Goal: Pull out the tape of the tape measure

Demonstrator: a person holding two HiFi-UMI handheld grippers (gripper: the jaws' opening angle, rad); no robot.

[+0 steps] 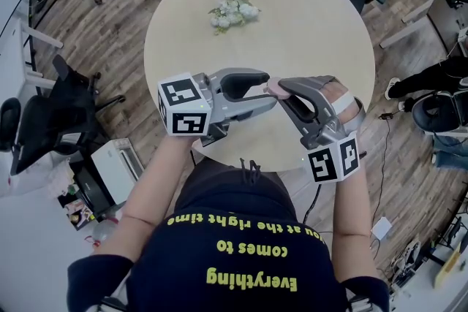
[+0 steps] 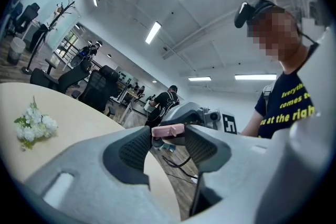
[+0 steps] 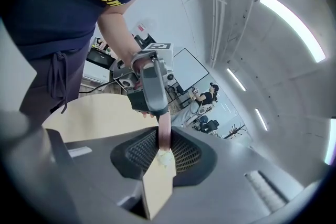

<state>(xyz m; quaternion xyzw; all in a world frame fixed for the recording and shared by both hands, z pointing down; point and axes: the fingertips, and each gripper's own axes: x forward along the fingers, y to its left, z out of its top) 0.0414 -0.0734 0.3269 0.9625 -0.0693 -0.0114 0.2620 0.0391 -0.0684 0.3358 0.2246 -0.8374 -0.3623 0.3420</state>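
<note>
Standing at the near rim of a round pale table (image 1: pixel 314 25), with a gripper in each hand raised above it and turned tip to tip. Pinching a small pink tape measure (image 2: pixel 168 130) in the left gripper (image 1: pixel 268 90), right at the ends of its ribbed pads, with the case lying flat across the gap and the jaws set moderately apart by its width. Pointing that tool roughly level, toward the right side. Meeting it with the right gripper (image 1: pixel 285 93), angled a little downward, jaws drawn narrow and pressed on the pink end nearest it, seen edge-on there as a thin strip between the two ribbed pads. Cannot tell whether that nipped part is the tape's tab or the case itself. Carrying the tape measure in the air between the two tools, above the table's near edge, touching both and clear of the tabletop. Well apart from all this, on the far half of the table, a small bunch of white flowers (image 1: pixel 234 12). Wearing a dark shirt (image 1: pixel 241 259) with yellow lettering.
</note>
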